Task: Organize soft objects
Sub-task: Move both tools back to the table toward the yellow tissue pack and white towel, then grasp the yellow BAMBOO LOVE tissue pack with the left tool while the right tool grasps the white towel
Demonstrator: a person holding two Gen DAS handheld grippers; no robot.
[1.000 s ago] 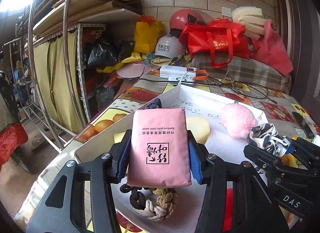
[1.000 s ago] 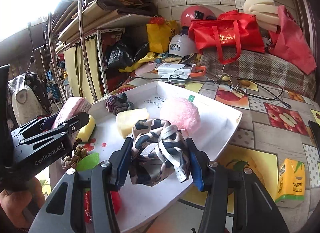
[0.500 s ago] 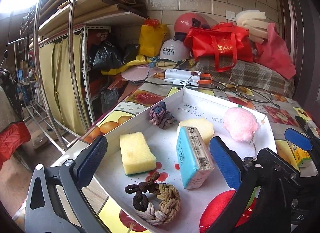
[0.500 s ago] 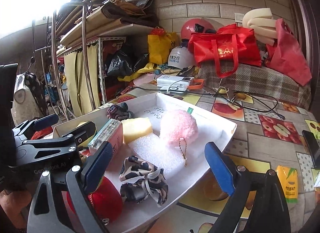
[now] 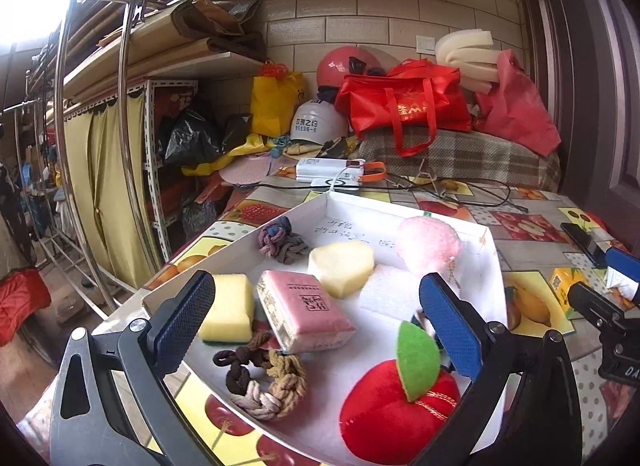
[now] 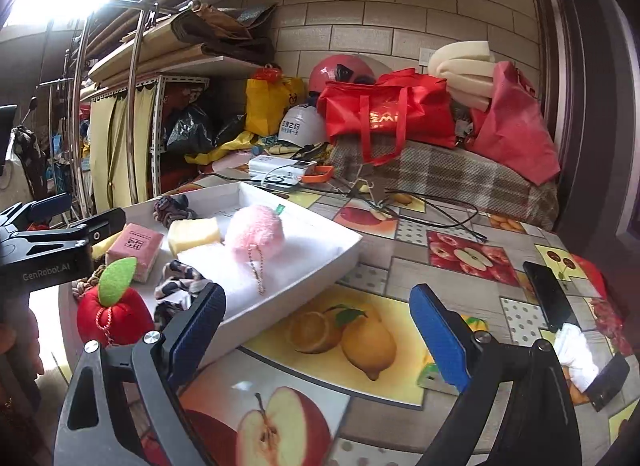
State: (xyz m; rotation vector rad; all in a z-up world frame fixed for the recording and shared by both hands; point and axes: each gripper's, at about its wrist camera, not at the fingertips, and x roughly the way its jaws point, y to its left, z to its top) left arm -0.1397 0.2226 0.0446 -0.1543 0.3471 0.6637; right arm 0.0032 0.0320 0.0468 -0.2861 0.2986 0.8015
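- Soft objects are sitting together in the white tray, which is resting on the fruit-print tablecloth; none is between either pair of fingers.
- Nearest the left gripper, whose jaws are standing wide apart and holding nothing, the red plush apple and the braided rope ring are lying at the tray's near edge.
- Just beyond them the pink tissue pack is lying tilted against the yellow sponge, with a patterned scarf beside the apple (mostly hidden in the left view).
- Further back, the pale foam block, the pink pom-pom and a knotted scrunchie are filling the far half.
- The right gripper is also spread and empty, hovering over bare tablecloth beside the tray, with a small juice carton and a black phone lying near it.
- Judging by this, the tray is looking nearly full; doing the next move well probably means clearing both claws upward without snagging the pom-pom's chain, then checking the table for any soft piece left outside.
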